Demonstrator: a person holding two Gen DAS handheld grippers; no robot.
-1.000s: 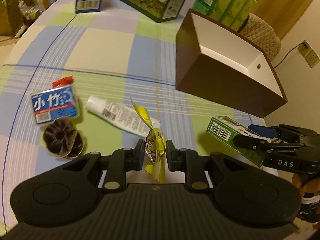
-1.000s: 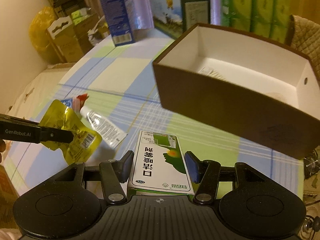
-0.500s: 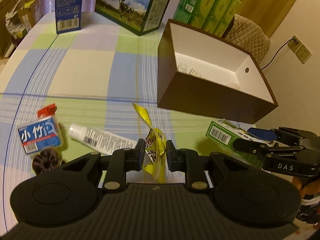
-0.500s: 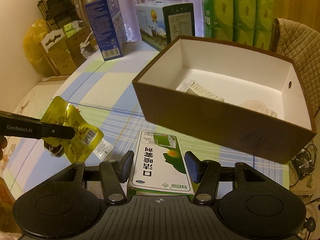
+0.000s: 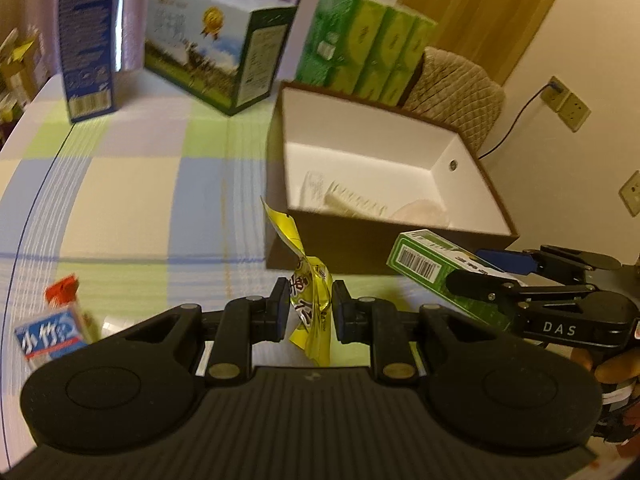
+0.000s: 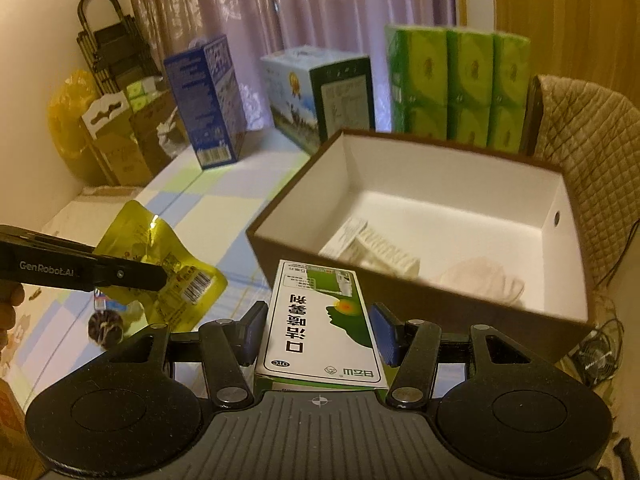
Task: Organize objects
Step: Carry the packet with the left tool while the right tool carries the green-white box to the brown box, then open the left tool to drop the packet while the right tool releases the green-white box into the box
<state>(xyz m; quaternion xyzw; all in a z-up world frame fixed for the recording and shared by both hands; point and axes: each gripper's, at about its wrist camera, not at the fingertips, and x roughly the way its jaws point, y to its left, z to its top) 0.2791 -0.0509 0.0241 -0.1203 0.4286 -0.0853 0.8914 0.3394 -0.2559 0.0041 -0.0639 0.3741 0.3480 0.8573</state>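
Two grips on: left gripper (image 5: 307, 310) pinches limp, crinkly pouch (image 5: 310, 300) mid-body, likely light; right gripper (image 6: 318, 330) clamps stiff carton (image 6: 320, 324) by its sides. Both held near box (image 6: 400, 296).

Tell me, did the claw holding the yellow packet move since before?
Yes. The left claw, shut on the yellow packet, has risen and come closer to the brown box, which now shows more of its inside.

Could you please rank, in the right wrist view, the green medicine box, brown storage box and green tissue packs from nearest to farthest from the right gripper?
1. Green medicine box, between the right gripper's jaws.
2. Brown storage box, just ahead.
3. Green tissue packs, behind the storage box.
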